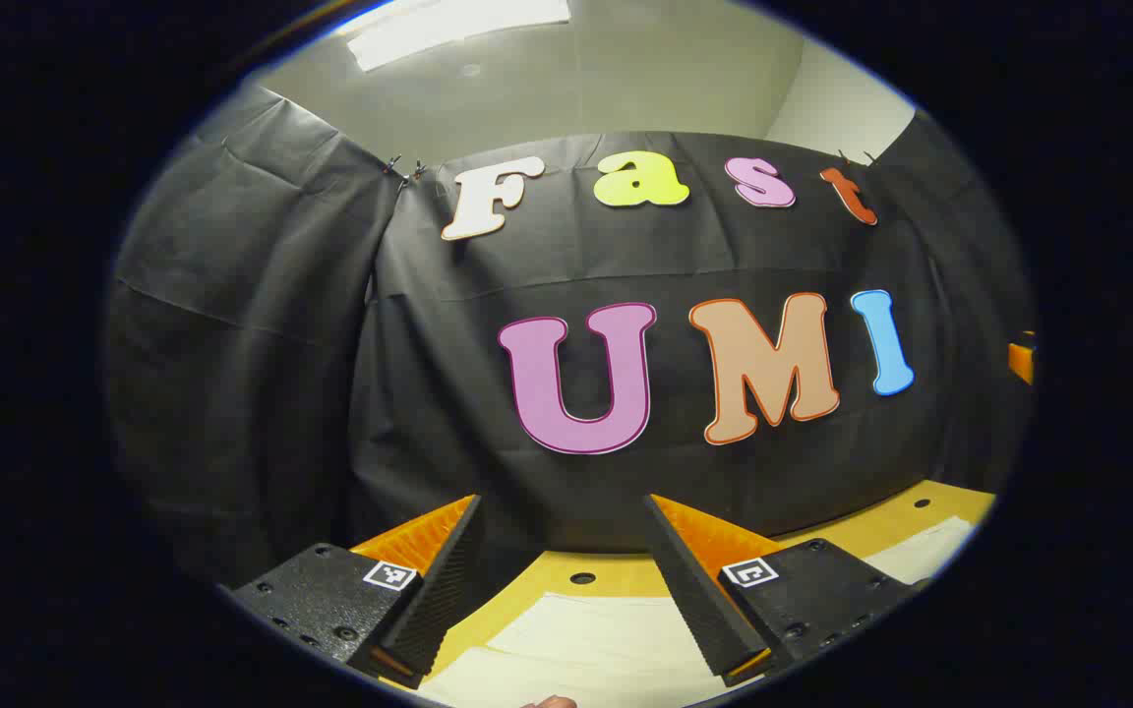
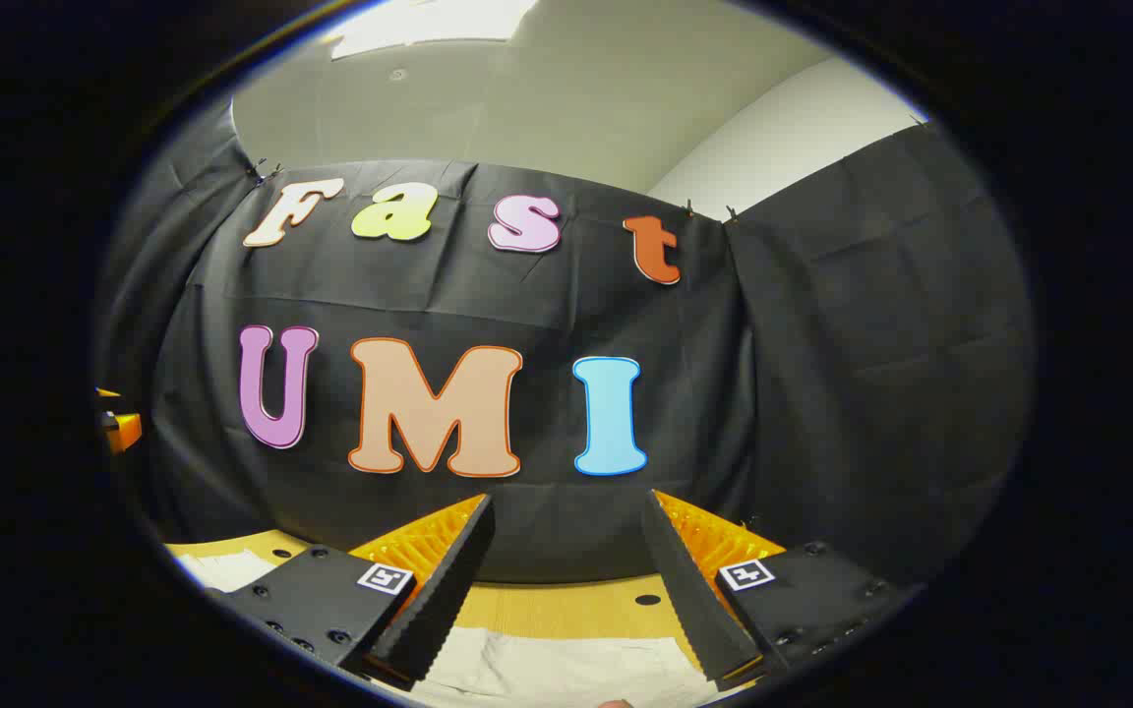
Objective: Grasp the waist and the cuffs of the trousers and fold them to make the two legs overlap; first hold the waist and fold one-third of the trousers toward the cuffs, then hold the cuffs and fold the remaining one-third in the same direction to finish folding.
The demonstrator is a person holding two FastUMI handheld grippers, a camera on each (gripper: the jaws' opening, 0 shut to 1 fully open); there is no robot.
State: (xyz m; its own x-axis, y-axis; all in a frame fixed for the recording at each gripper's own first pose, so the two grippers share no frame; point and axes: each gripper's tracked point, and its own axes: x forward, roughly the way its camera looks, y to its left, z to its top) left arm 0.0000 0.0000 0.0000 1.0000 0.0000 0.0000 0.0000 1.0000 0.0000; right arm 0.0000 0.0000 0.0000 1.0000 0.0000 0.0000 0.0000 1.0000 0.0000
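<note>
With the left gripper (image 1: 562, 511) and right gripper (image 2: 566, 506) both spread wide, lower each squarely onto what seem the pale trousers (image 1: 606, 639) on the table (image 1: 906, 521) before closing.

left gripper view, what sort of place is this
Likely an indoor recording booth: black cloth wall hung as a backdrop, a wooden table with drilled holes, and pale trousers laid on it.

Yellow table (image 1: 626, 572), round holes; pale trousers (image 1: 606, 644) flat on it.
</note>
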